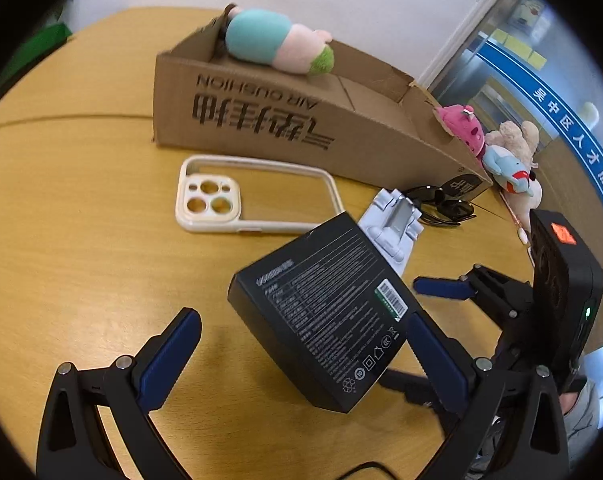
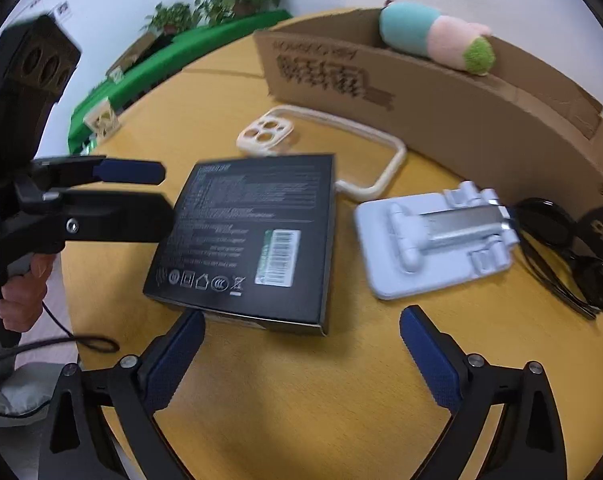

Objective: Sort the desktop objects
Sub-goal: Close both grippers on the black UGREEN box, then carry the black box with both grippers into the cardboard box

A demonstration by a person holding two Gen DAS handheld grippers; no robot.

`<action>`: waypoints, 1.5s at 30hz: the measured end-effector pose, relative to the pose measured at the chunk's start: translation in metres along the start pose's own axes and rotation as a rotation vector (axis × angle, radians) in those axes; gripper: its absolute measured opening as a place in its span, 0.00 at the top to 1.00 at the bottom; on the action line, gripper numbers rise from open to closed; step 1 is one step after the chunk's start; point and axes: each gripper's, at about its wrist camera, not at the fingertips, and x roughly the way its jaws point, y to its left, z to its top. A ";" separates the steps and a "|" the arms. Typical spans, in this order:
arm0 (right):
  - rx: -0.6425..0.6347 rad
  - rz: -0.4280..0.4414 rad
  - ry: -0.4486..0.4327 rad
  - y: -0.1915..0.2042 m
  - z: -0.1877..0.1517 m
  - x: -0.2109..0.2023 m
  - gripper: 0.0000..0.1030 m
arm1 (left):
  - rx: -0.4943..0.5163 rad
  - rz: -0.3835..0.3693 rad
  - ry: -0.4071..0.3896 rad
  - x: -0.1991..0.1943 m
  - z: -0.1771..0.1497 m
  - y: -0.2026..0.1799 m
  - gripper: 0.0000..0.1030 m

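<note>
A black product box lies on the round wooden table, tilted between both grippers. My left gripper is open, its fingers wide on either side of the box's near end. My right gripper is open just short of the box's near edge; it also shows in the left wrist view. A cream phone case, a white folding phone stand and black sunglasses lie beyond.
A long cardboard box stands at the back with a teal-and-pink plush in it. More plush toys sit past its right end. Green shelf with plants is behind the table.
</note>
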 end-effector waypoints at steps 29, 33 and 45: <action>0.011 -0.098 -0.154 0.005 0.010 -0.039 0.33 | 0.026 -0.108 -0.099 -0.020 0.026 -0.014 0.52; 0.009 -0.159 -0.238 -0.011 0.029 -0.075 0.33 | 0.139 -0.094 -0.173 -0.039 0.060 -0.046 0.52; -0.136 -0.273 -0.441 -0.073 0.110 -0.193 0.33 | 0.434 -0.141 -0.390 -0.083 0.174 -0.139 0.51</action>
